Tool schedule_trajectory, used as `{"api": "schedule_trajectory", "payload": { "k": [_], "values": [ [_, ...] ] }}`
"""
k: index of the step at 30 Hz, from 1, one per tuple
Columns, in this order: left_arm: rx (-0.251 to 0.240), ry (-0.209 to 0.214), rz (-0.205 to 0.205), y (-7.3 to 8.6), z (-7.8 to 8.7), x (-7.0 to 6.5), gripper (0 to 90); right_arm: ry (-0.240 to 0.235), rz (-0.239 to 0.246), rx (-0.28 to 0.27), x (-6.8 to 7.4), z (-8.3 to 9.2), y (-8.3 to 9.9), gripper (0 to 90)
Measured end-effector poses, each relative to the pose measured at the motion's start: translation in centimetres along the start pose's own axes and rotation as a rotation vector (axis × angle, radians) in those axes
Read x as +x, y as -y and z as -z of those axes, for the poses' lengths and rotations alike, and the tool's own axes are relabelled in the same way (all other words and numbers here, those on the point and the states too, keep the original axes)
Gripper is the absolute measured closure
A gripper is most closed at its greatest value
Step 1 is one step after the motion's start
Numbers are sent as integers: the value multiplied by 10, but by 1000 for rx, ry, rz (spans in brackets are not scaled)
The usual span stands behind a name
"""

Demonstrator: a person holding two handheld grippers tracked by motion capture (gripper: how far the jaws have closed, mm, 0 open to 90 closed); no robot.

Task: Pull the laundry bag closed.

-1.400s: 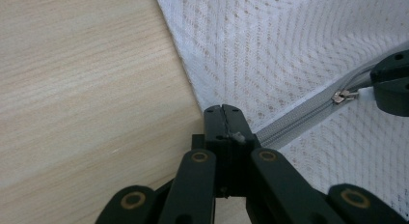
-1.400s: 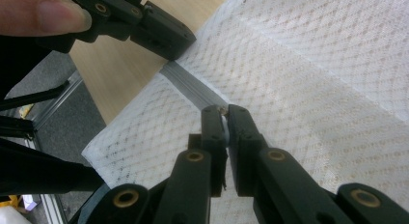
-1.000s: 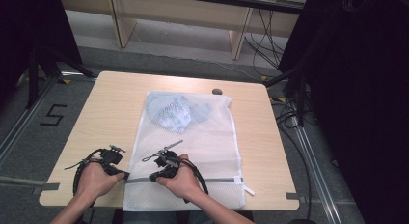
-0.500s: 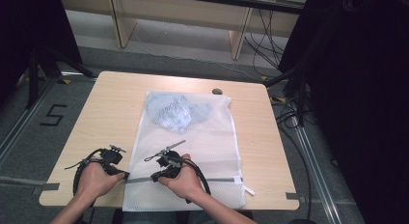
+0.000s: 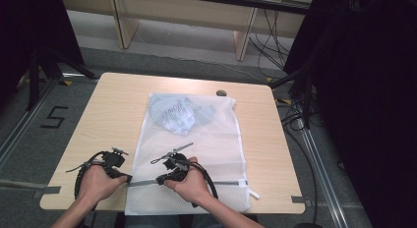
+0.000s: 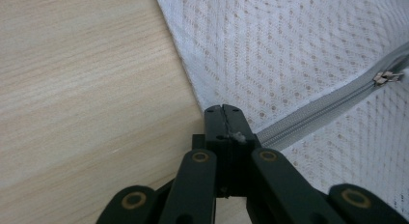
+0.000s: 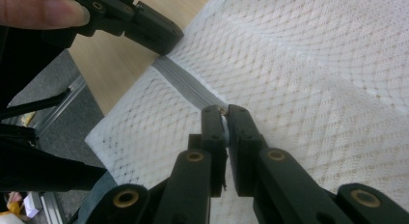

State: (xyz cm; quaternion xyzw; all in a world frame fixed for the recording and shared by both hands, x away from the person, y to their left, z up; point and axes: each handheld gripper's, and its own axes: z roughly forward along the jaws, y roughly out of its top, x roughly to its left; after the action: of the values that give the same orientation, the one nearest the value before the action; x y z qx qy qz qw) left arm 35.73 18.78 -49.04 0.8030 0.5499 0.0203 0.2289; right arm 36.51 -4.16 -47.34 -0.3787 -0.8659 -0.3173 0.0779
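A white mesh laundry bag (image 5: 206, 144) lies flat on the wooden table (image 5: 108, 115), with pale blue clothing (image 5: 179, 112) inside its far end. A grey zipper (image 5: 221, 183) runs across the bag's near end. My left gripper (image 5: 129, 179) is shut on the zipper's left end (image 6: 270, 134) at the bag's edge. Just to its right, my right gripper (image 5: 160, 180) is shut on the zipper pull (image 7: 223, 119). The right gripper view shows the zipper tape (image 7: 185, 84) running from my jaws to the left gripper (image 7: 159, 33). The slider (image 6: 388, 77) appears at the right of the left gripper view.
A small dark object (image 5: 221, 93) sits at the table's far edge beyond the bag. Grey floor with a rail (image 5: 19, 134) borders the table on the left. Cables and dark stands (image 5: 300, 90) are at the right. The bag's near end hangs over the front edge.
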Motion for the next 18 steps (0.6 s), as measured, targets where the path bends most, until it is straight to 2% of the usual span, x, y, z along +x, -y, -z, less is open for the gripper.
{"api": "schedule_trajectory", "payload": {
  "k": [2,15,18],
  "values": [
    [17,7,-15,0,1,1,900,-3,-3,-3,0,1,1,871],
    [17,5,-14,0,1,1,900,5,6,-5,-3,7,4,870],
    [16,11,-13,0,1,1,900,4,-9,2,-2,8,5,871]
  ]
}}
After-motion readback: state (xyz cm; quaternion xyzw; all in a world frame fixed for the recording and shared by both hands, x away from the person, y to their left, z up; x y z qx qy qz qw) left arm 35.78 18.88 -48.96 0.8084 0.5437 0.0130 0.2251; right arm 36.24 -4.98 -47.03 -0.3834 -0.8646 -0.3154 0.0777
